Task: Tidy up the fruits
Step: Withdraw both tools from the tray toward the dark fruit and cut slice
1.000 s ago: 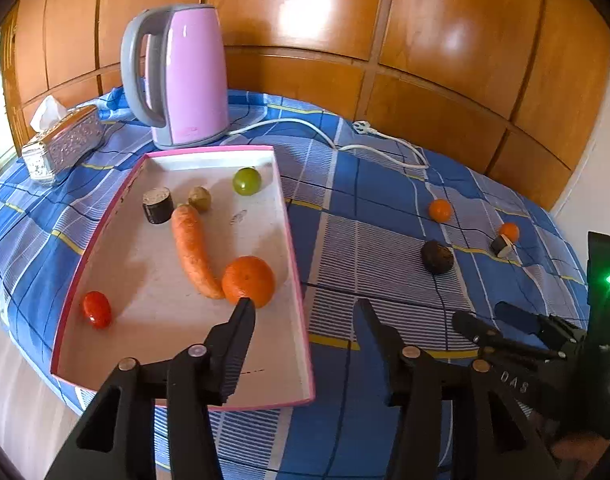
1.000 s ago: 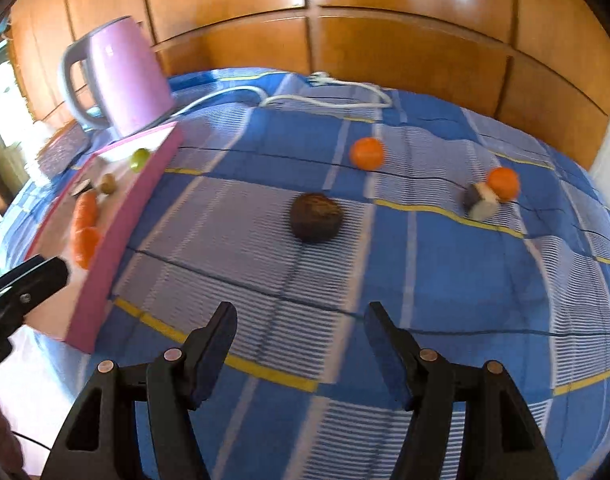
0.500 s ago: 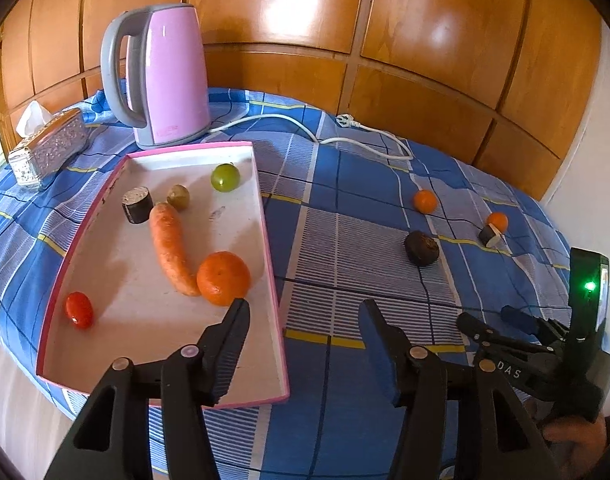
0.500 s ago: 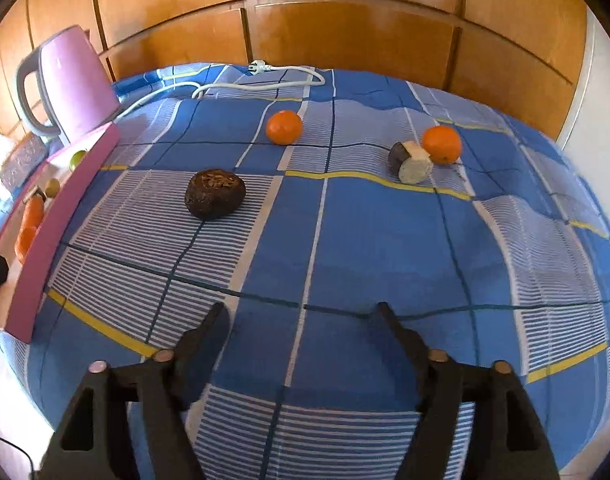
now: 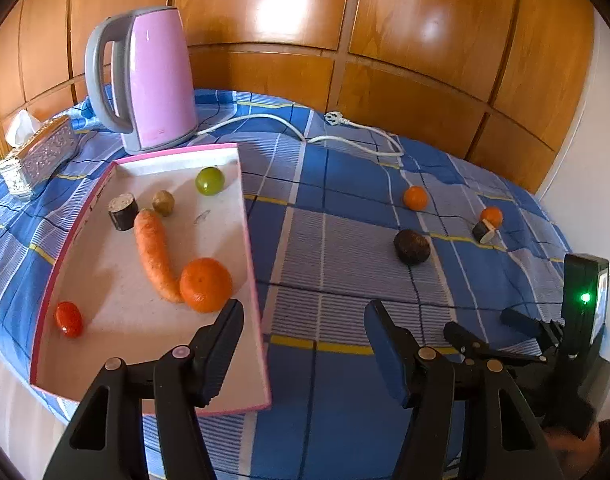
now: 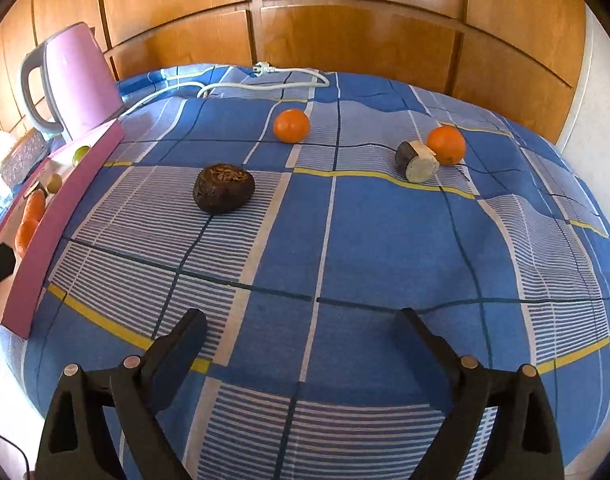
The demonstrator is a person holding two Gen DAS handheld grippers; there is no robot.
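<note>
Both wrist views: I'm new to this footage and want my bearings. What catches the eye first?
The pink kettle at the back left of the blue checked cloth, standing behind a pink-rimmed tray that holds a carrot and an orange. Out on the cloth right of the tray lie a dark wrinkled fruit and two small oranges.

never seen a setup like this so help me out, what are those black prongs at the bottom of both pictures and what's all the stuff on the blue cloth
There is no robot here. A person carries a hand-held gripper in each hand, each with a fisheye camera looking along its two black fingers.

One picture is from the left hand-held gripper, the other from the right hand-held gripper. Both are opening with nothing between the jaws.

On the checked cloth, a pink tray holds a carrot, a large orange, a green fruit and a red tomato. Loose on the cloth lie a dark brown fruit and two small oranges. A pink kettle stands behind.
</note>
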